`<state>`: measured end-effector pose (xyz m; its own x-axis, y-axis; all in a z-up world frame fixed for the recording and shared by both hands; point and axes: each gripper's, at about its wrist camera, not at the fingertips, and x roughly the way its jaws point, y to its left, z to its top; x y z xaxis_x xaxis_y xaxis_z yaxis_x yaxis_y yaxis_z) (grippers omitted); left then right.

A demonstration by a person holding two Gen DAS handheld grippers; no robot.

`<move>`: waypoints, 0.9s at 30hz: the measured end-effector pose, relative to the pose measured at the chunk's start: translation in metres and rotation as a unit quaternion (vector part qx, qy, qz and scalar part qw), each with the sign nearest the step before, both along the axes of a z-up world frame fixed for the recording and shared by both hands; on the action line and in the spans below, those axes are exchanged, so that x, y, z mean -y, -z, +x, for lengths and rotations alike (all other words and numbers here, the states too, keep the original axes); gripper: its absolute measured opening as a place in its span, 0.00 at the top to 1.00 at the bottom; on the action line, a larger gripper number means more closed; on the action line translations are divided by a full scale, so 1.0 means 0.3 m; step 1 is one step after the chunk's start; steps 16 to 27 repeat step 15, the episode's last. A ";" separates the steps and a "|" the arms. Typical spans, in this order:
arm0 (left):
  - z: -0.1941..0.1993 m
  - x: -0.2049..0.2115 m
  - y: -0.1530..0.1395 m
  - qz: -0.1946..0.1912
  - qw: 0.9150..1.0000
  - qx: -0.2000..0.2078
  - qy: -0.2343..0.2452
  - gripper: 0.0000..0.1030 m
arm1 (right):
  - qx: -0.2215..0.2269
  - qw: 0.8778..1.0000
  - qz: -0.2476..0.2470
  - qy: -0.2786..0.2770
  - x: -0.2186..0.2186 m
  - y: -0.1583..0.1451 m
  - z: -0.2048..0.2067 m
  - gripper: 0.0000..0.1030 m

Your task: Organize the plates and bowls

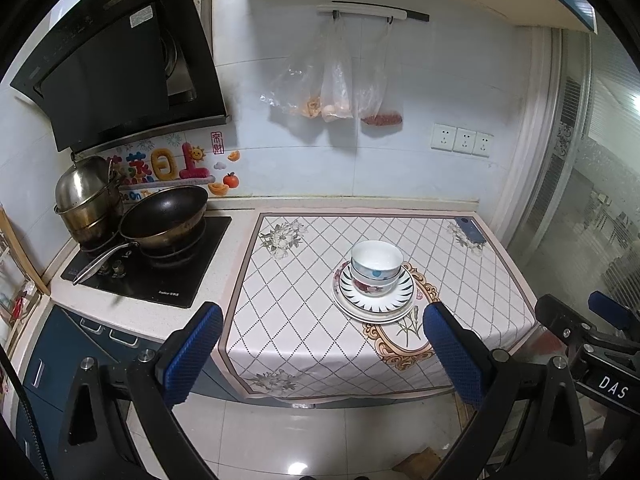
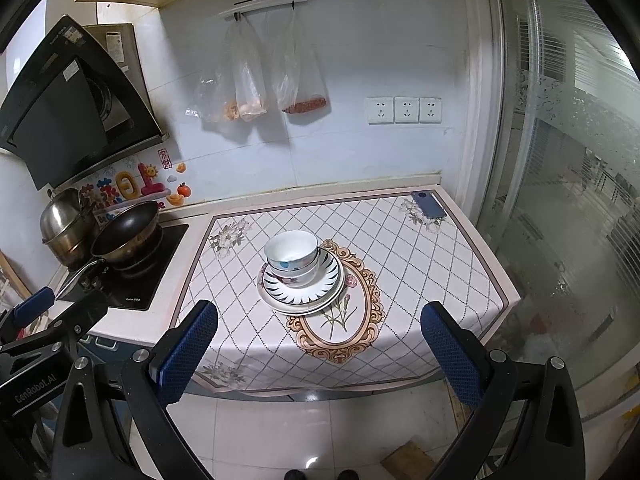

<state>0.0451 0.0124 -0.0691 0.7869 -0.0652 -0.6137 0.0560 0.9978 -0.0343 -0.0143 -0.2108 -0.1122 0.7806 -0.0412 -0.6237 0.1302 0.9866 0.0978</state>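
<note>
both claws, left gripper and right gripper, gape wide and empty short of the counter; nudging the off-centre bowls could topple them off the plates.

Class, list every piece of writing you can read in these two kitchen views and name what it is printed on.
"DAS": right gripper body, seen in the left wrist view.
"CenRobot.AI": left gripper body, seen in the right wrist view.
"日上": wall stickers.
Labels on range hood and hob: too small to read.
</note>
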 end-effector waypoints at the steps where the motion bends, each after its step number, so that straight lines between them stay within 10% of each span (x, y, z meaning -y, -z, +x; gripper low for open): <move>1: -0.001 0.000 0.000 -0.001 1.000 0.000 0.000 0.00 | 0.000 1.000 0.000 0.000 0.001 0.002 0.001 0.00; 27: 0.009 -0.001 0.004 0.002 1.000 0.001 0.002 0.00 | -0.002 1.000 0.002 0.008 0.014 0.016 0.000 0.00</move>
